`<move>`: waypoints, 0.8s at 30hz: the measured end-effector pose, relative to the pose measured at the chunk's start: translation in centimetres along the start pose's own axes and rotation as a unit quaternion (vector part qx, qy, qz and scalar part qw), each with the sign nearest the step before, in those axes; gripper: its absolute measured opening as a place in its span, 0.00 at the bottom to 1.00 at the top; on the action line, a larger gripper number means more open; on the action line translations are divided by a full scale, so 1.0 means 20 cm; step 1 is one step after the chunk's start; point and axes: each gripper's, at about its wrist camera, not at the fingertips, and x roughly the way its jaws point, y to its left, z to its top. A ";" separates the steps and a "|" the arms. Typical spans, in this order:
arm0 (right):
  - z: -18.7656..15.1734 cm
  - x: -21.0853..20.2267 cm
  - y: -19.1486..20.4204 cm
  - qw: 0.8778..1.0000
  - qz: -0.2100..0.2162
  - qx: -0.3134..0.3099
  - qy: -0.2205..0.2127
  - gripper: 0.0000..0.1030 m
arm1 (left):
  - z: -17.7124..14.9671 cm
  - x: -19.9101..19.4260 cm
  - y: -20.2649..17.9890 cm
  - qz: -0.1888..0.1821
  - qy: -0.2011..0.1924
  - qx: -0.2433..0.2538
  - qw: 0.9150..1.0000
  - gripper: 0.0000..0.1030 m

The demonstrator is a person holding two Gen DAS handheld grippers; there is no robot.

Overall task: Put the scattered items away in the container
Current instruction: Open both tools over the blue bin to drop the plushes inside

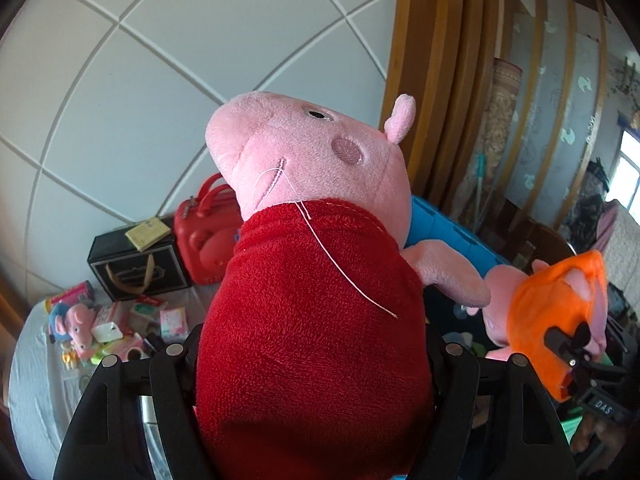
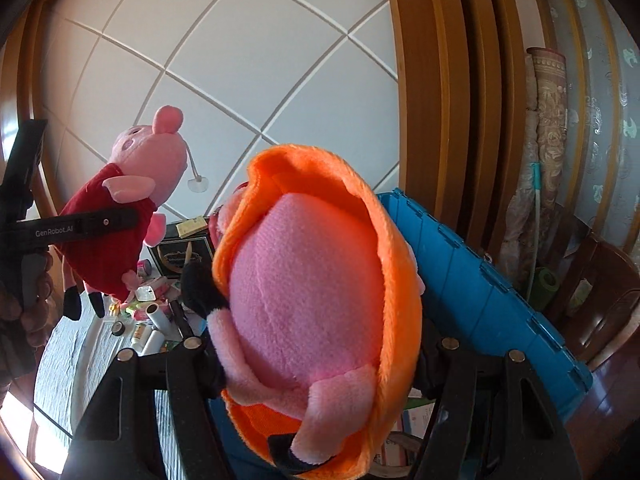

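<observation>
a pale wall crossed by thin diagonal white grooves fills the back of the room. beside it stands a wooden frame of ribbed brown moulding, then frosted glass panels with leaf motifs between wooden slats. a rolled patterned rug leans upright there. dark wooden furniture stands on a glossy reddish wooden floor. daylight enters through a window.

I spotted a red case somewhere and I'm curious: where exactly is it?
In the left wrist view, the red case stands left of centre against the white wall, beside the black box, partly hidden behind the red-dressed pig plush.
</observation>
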 end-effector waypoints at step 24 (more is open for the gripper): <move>-0.03 0.16 -0.21 0.999 -0.040 0.020 0.027 1.00 | 0.05 0.41 -0.29 -0.028 0.059 0.016 0.998 0.99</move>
